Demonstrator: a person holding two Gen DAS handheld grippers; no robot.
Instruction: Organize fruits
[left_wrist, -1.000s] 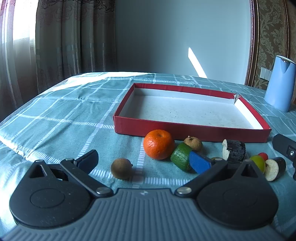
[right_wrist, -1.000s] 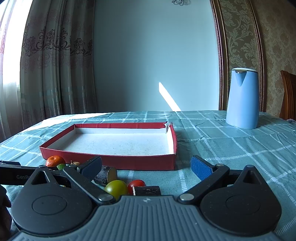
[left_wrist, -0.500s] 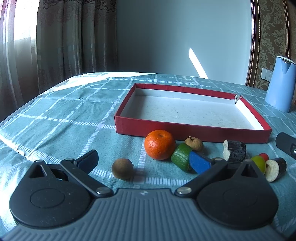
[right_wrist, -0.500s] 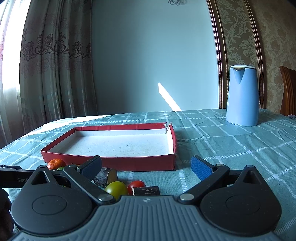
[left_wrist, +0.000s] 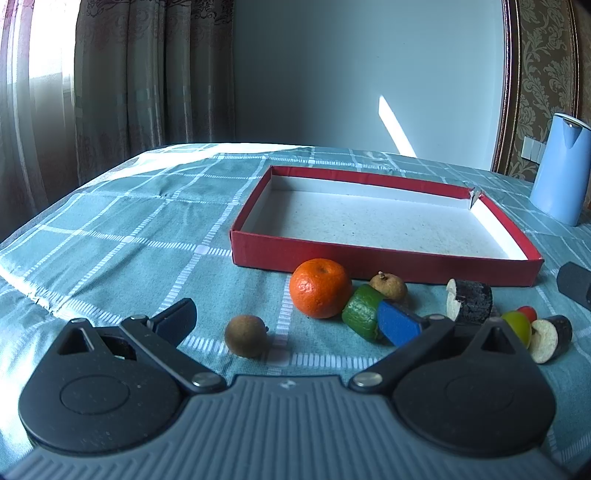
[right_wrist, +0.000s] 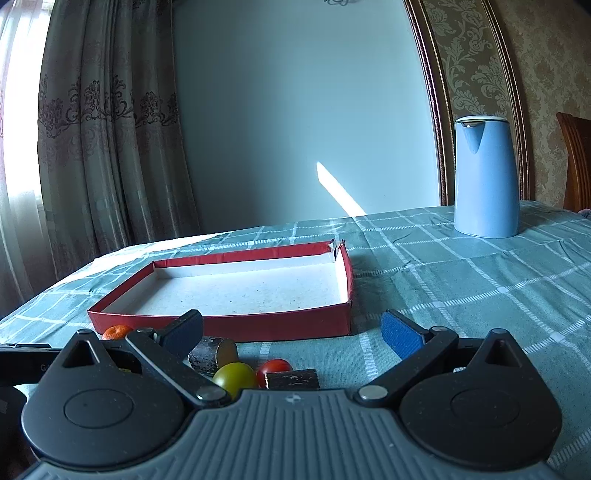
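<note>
A shallow red box (left_wrist: 384, 262) with a white floor lies empty on the checked cloth. In front of it lie an orange (left_wrist: 320, 292), a green piece (left_wrist: 362, 312), two brown longans (left_wrist: 245, 335) (left_wrist: 388, 286), two dark-skinned cut pieces (left_wrist: 471, 301) (left_wrist: 550, 338), a yellow-green fruit (left_wrist: 517, 325) and a small red tomato (left_wrist: 527, 312). My left gripper (left_wrist: 288, 321) is open and empty, low over the nearer longan. My right gripper (right_wrist: 291, 328) is open and empty above the yellow-green fruit (right_wrist: 234, 374), tomato (right_wrist: 275, 368) and dark pieces (right_wrist: 212, 354).
A blue kettle (right_wrist: 484, 177) stands at the back right of the table, also in the left wrist view (left_wrist: 563, 173). Curtains hang at the left. A wooden chair (right_wrist: 576, 162) stands at the far right. The box (right_wrist: 229, 321) sits mid-table.
Both views have shifted slightly; the right gripper has tilted a little and the box looks more angled. No fruit has moved and both grippers stay open.
</note>
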